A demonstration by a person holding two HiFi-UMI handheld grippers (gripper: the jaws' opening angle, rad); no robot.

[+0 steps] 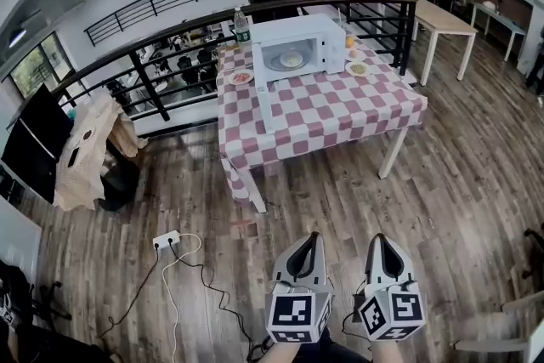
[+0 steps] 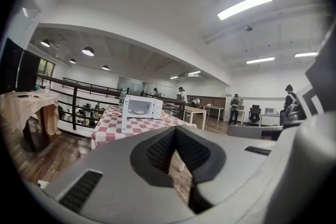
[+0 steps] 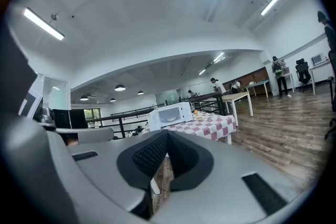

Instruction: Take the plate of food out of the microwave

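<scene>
A white microwave [image 1: 293,55] stands on a table with a red-and-white checked cloth [image 1: 340,110], well ahead of me across the wooden floor. Its door [image 1: 263,100] hangs open at the left. Inside lies a plate of food [image 1: 291,59]. My left gripper [image 1: 308,246] and right gripper [image 1: 380,244] hover side by side low over the floor, both shut with nothing in them. The left gripper view has the left gripper [image 2: 175,131] pointing at the microwave [image 2: 142,106]. In the right gripper view, the right gripper [image 3: 167,136] points at the microwave [image 3: 170,115].
Two other plates [image 1: 240,77] [image 1: 358,68], an orange [image 1: 349,41] and a bottle [image 1: 241,25] share the table. A black railing [image 1: 153,68] runs behind it. A power strip [image 1: 166,240] with cables lies on the floor to my left. A cloth-covered stand [image 1: 85,144] is at the left.
</scene>
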